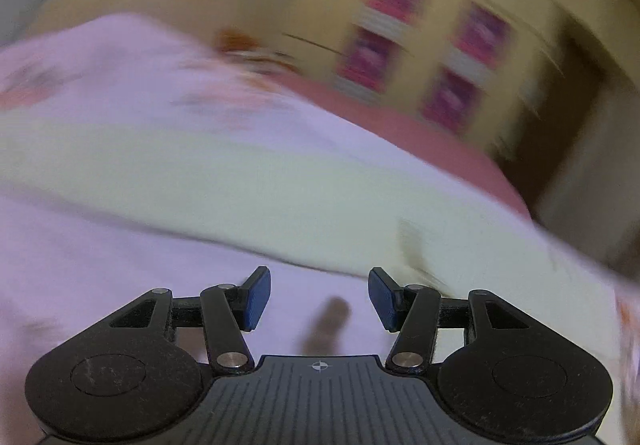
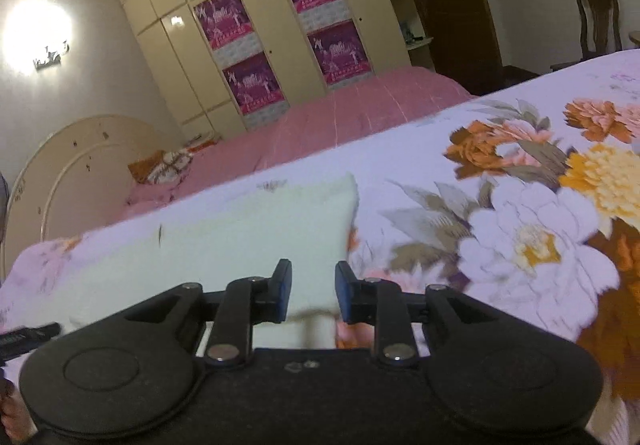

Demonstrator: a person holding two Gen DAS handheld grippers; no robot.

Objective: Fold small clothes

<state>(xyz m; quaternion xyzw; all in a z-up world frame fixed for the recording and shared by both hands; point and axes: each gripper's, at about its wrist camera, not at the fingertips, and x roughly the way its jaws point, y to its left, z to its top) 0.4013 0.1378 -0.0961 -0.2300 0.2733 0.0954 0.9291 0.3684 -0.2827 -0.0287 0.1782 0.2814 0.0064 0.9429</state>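
A pale green small garment (image 2: 240,241) lies flat on the lilac floral bedsheet (image 2: 520,229). My right gripper (image 2: 312,295) hovers low over the garment's near right corner. Its jaws stand a little apart, the green cloth shows in the gap, and the pads do not pinch it. The left wrist view is motion-blurred. There the same green garment (image 1: 224,181) runs as a band across the sheet (image 1: 100,245). My left gripper (image 1: 320,297) is open just short of its near edge, with only sheet between the blue pads (image 1: 256,297).
A pink bedspread (image 2: 340,113) covers the far half of the bed, with a cream headboard (image 2: 64,165) at the left. Cream wardrobes with magenta posters (image 2: 256,81) stand behind. A dark chair (image 2: 598,21) is at the far right. A black object (image 2: 28,335) pokes in at the left edge.
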